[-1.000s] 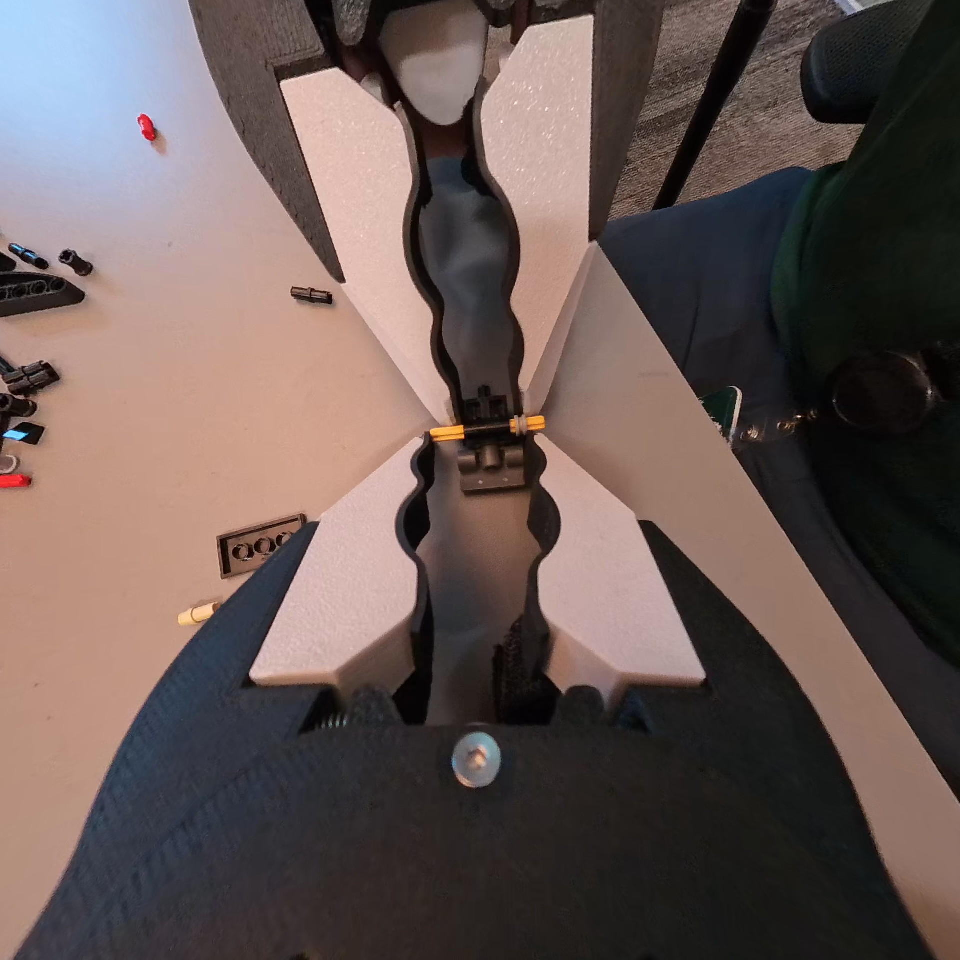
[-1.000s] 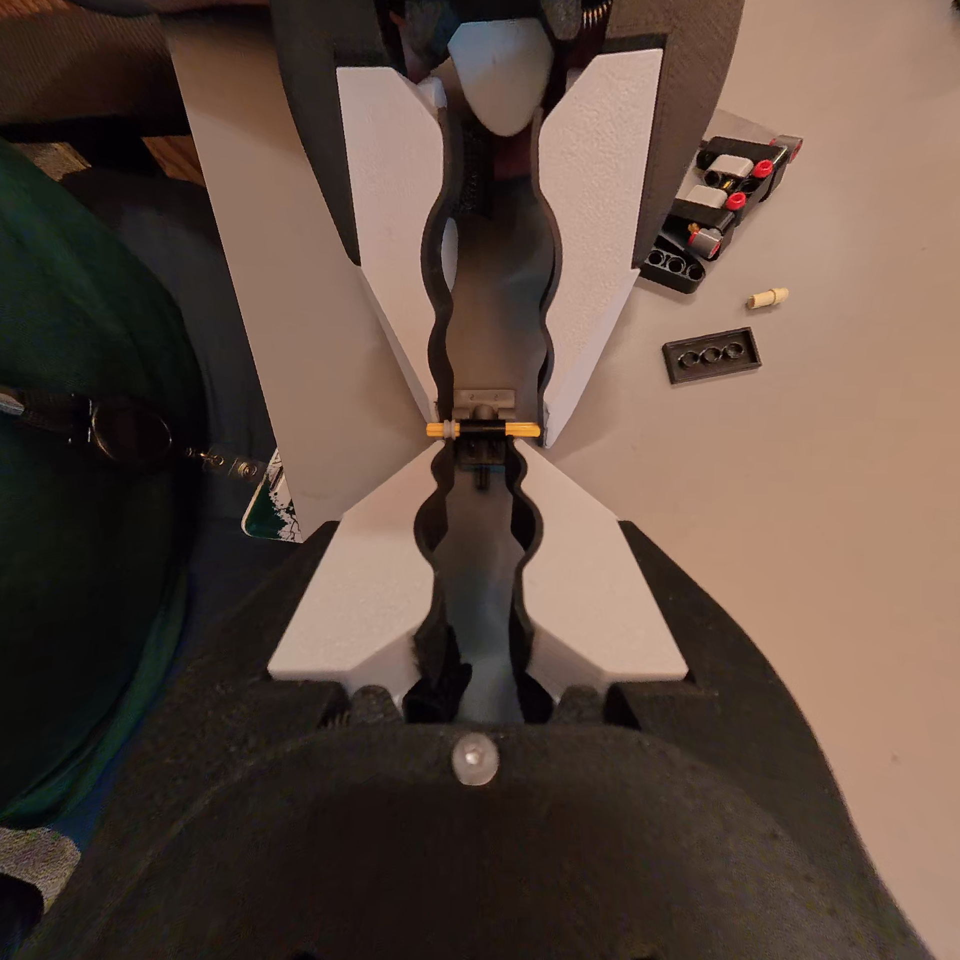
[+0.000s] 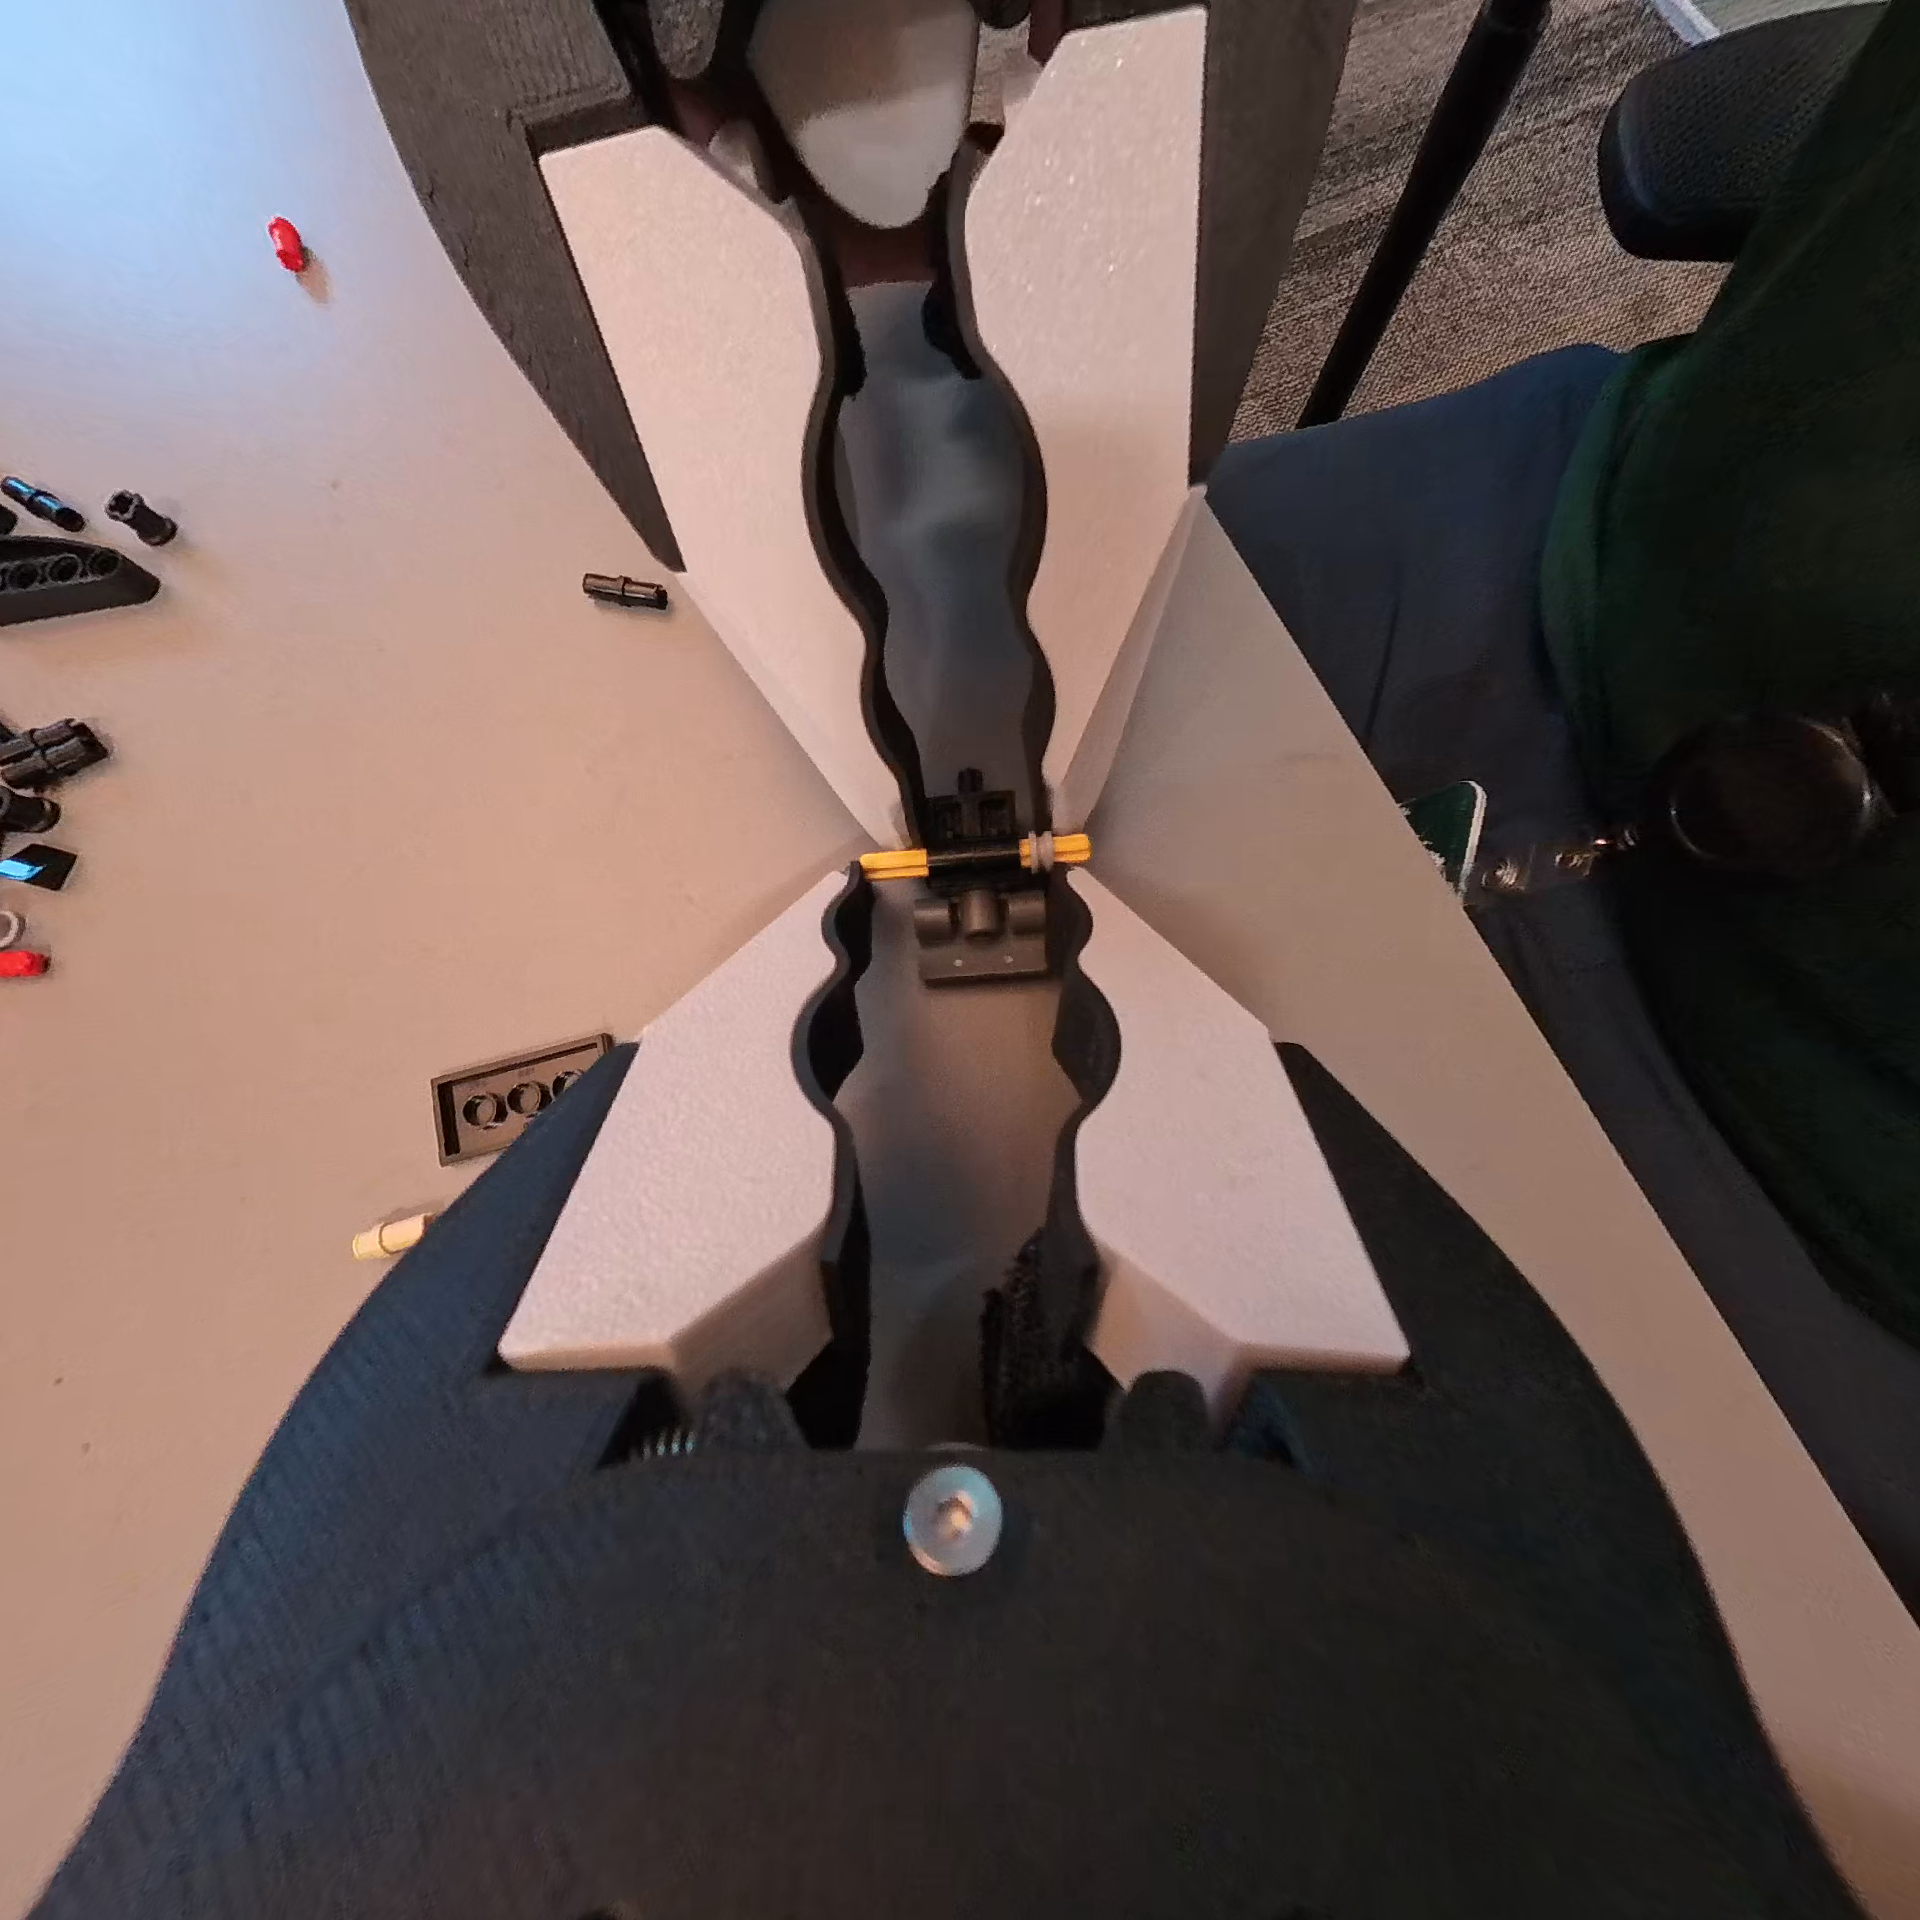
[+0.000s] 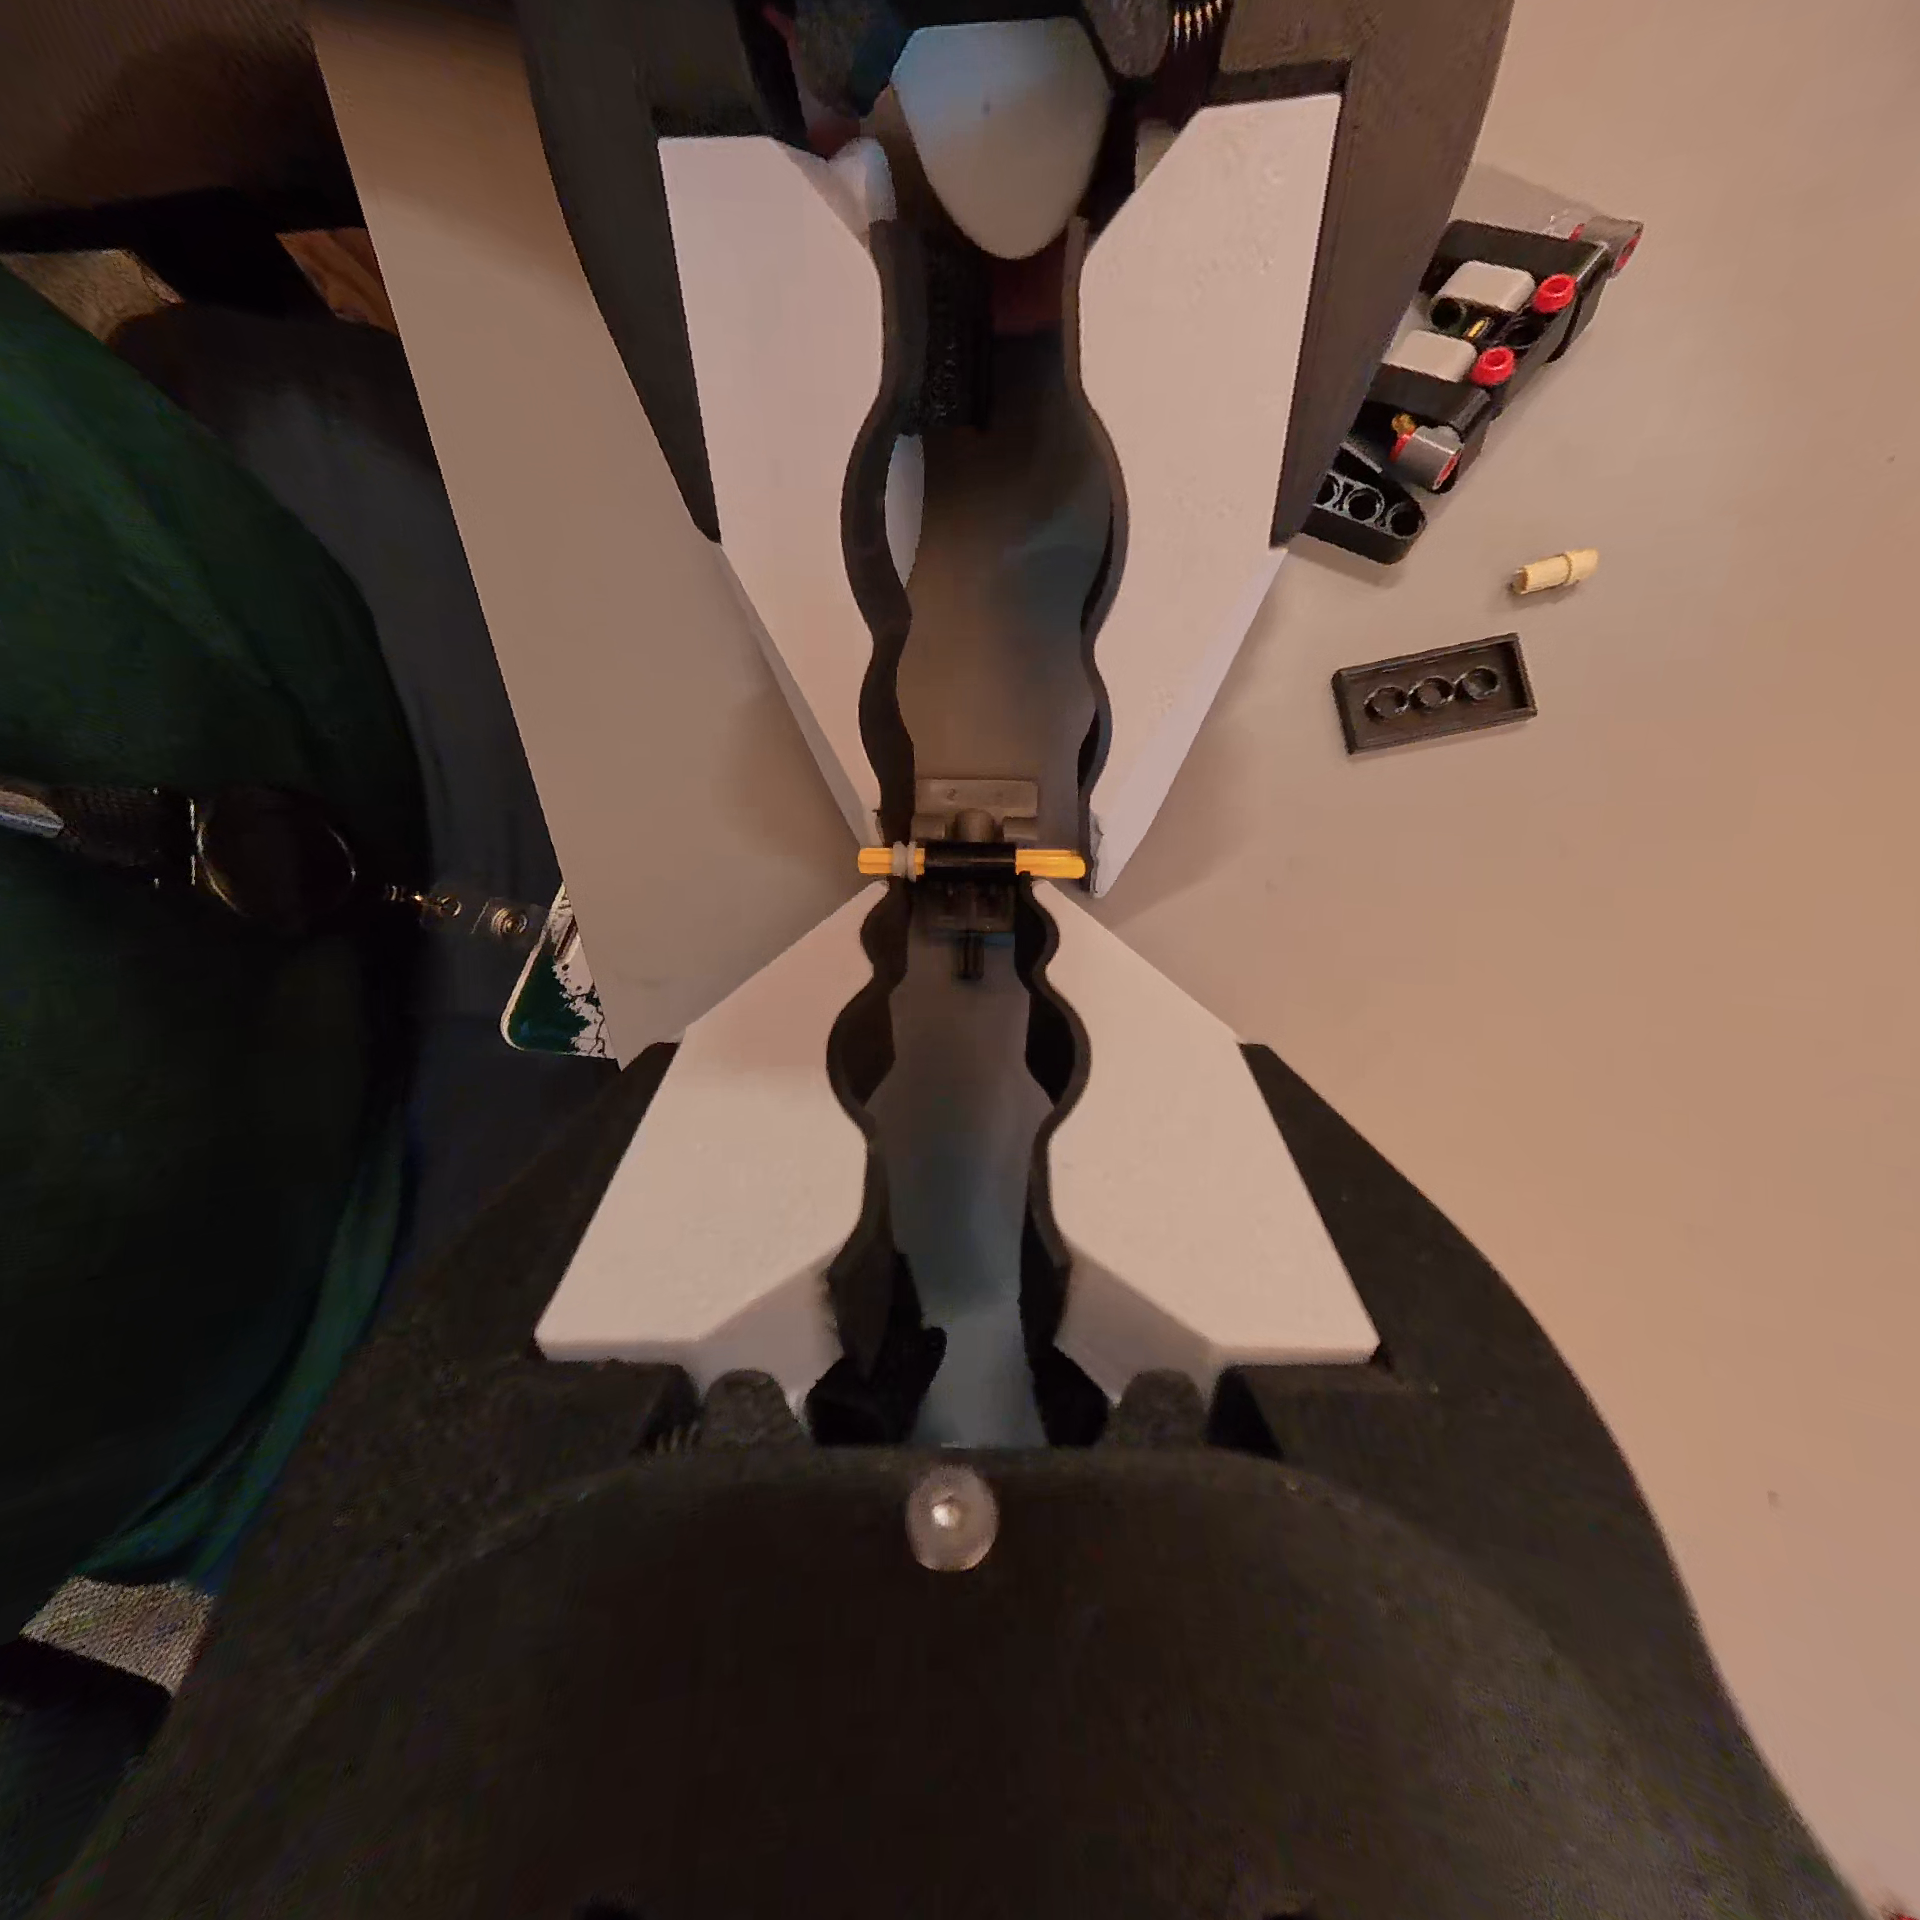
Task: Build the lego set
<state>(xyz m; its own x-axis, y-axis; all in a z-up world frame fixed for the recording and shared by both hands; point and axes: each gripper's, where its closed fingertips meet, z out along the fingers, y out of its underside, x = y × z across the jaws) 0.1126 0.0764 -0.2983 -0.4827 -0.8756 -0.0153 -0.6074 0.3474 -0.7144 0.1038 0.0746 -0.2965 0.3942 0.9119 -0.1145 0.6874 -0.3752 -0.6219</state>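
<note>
Two grippers meet tip to tip above the desk [image 3: 312,831], close to its near edge, with one small lego assembly between them. The left gripper [image 3: 966,940] is narrowed onto the grey hinge block [image 3: 982,940] of that assembly; the right gripper [image 4: 971,914] is narrowed onto its black connector [image 4: 966,914]. One yellow axle [image 3: 894,864] runs crosswise through the join, carrying one pale grey bush [image 3: 1036,850].

Going left to right in the left wrist view, loose pieces lie toward the desk's left edge: one black curved beam [image 3: 62,582], a few small black pins [image 3: 42,504], one small red piece [image 3: 23,963], and one red stud [image 3: 286,241] farther back. Nearer the middle lies one black pin [image 3: 623,590], one dark grey plate with three round holes [image 3: 509,1107], and one tan pin [image 3: 390,1236].

In the right wrist view, one partly built model [image 4: 1475,353] in black and grey with red studs sits well behind the plate. No readable writing shows on any piece.

At the desk's edge sits a person in a dark green top [image 3: 1766,520], with one black badge reel [image 4: 260,847] and a green card [image 4: 551,987] whose markings I leave untold.
</note>
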